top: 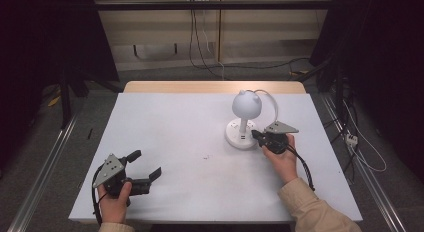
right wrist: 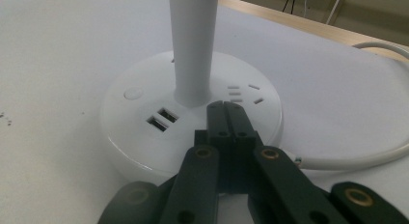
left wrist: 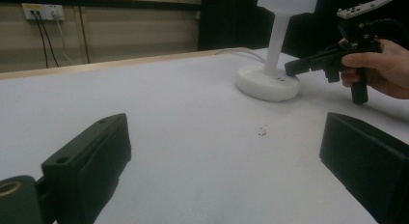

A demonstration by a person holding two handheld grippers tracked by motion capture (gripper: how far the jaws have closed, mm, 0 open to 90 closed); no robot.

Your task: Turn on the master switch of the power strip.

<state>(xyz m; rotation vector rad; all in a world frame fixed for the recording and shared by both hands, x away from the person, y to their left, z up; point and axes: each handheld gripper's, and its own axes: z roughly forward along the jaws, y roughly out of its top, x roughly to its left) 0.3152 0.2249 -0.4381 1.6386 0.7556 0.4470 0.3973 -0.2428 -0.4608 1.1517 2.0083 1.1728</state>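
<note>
A white desk lamp [top: 247, 105] with a round head stands on a round white base [top: 235, 137] at the table's right of centre. The base [right wrist: 140, 147] carries two USB ports [right wrist: 161, 119], a round button [right wrist: 133, 93] and socket slots. My right gripper [top: 255, 134] is shut, nothing between its jaws, its tips [right wrist: 225, 108] over the base top beside the stem [right wrist: 193, 45]. The left gripper view shows that gripper [left wrist: 292, 68] level at the base [left wrist: 266, 84]. My left gripper [top: 146, 165] rests open near the front left edge, its fingers [left wrist: 91, 156] wide apart with nothing between them.
A white cable [right wrist: 366, 154] runs from the base across the white table [top: 170, 127] and loops behind the lamp. A small dark speck [top: 205, 157] lies mid-table. Beyond the far edge hang wall sockets and cables [top: 195, 22]. Metal rails [top: 45, 167] flank the table.
</note>
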